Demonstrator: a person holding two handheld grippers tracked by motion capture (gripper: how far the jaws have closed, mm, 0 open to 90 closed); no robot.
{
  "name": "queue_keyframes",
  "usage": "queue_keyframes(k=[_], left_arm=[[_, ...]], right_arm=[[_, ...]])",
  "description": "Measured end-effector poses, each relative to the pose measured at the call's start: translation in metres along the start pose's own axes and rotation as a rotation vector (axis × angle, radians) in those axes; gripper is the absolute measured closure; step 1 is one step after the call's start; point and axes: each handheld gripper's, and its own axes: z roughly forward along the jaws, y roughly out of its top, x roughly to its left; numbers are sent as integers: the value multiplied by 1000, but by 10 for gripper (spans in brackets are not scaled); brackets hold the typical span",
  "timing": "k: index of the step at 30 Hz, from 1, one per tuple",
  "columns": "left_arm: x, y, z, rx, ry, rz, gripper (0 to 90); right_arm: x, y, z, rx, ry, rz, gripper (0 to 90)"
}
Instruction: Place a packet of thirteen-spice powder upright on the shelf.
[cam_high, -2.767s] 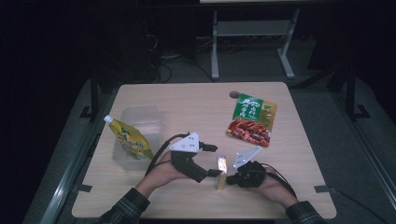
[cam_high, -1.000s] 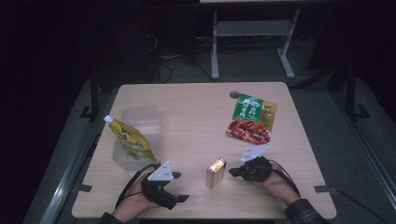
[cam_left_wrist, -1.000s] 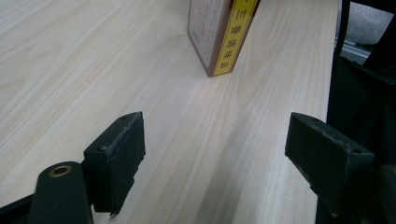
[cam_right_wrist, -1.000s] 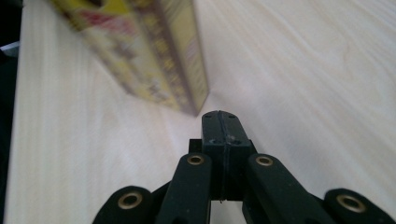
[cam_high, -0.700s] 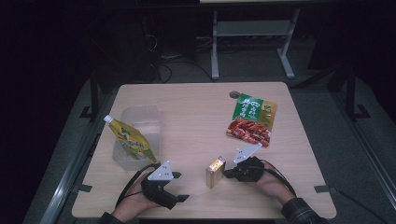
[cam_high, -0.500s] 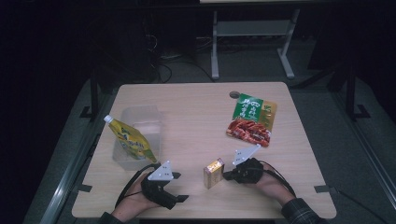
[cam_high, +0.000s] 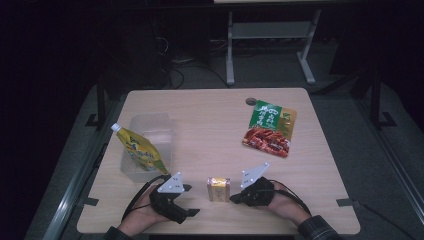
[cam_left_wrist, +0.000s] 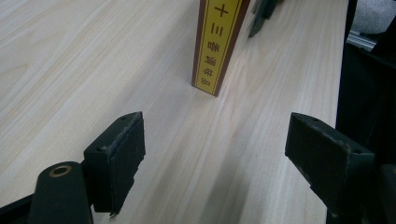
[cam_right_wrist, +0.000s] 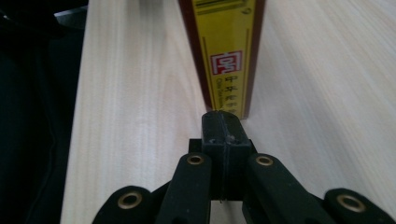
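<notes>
Just right of the yellow box (cam_high: 219, 189), I nudge with the right gripper's (cam_high: 234, 198) fingers pressed together, low and gently, while the left gripper's (cam_high: 192, 212) fingers wait wide.

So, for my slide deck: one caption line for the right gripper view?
Shut right gripper meets the foot of an upright yellow-and-brown box on the wooden table.

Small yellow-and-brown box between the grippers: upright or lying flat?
Upright. The small yellow-and-brown box stands on its narrow end on the wooden table.

Yellow box (cam_left_wrist: 217, 44): side strip carries Chinese characters, "十" and "三" legible; remaining print too small or blurred.
</notes>
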Motion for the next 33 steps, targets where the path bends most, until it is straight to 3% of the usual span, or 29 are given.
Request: queue_keyframes(k=[4, 9, 13, 20, 27, 29, 31, 33], left_arm=[[1, -1, 0, 3, 0, 4, 195], [3, -2, 0, 1, 2, 1, 195], [3, -3, 1, 2, -9, -10, 195], [3, -2, 3, 0, -16, -6, 195], [2, -1, 4, -1, -23, -10, 184], [2, -1, 4, 2, -28, -14, 181], [2, -2, 3, 3, -33, -24, 181], [2, -2, 3, 0, -32, -21, 181]], right_arm=[[2, 1, -6, -9, -13, 6, 881], [5, 1, -27, -71, -45, 72, 685], [8, 3, -42, -136, -38, 102, 550], [9, 21, -48, -231, -25, 59, 469], [11, 43, -33, -250, -1, 23, 464], [12, 49, -27, -246, -3, 11, 511], [11, 53, -22, -246, -20, -16, 619], [11, 55, -20, -250, -22, -25, 655]])
